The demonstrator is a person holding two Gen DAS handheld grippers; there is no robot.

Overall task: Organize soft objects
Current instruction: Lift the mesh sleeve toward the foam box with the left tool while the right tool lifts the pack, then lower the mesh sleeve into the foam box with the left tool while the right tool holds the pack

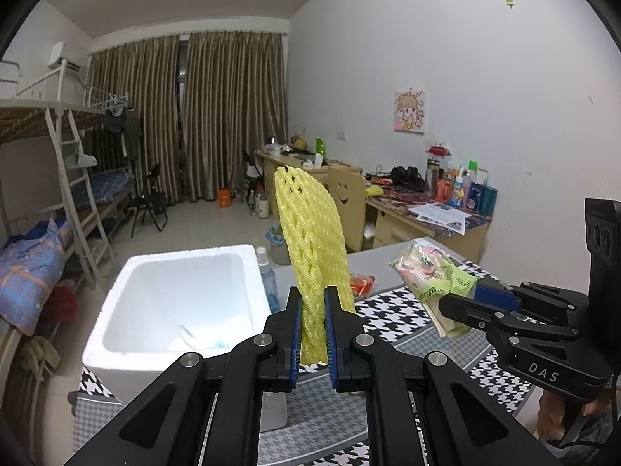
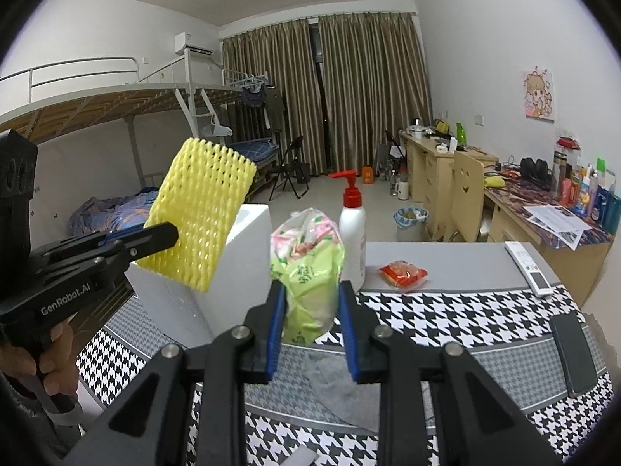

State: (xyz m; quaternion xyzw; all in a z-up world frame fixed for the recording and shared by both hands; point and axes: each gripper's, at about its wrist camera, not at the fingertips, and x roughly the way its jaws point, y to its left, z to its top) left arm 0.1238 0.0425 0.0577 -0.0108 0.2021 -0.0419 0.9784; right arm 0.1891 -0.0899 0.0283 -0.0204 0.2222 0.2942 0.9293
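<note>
Two tools were both loaded above the table (image 2: 458,318), which wore a houndstooth cloth. A white foam box (image 1: 170,303) stood at its left edge, open at the top. The left tool (image 1: 312,334) pinched a yellow foam net (image 1: 310,240) upright, held in the air beside the box. The right tool (image 2: 312,330) clamped a green bag (image 2: 308,268), also off the table. Behind it stood a pump bottle (image 2: 352,229), and near the far edge lay a red packet (image 2: 403,273).

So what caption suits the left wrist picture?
Left gripper clamps yellow foam net sleeve beside white styrofoam box.
</note>
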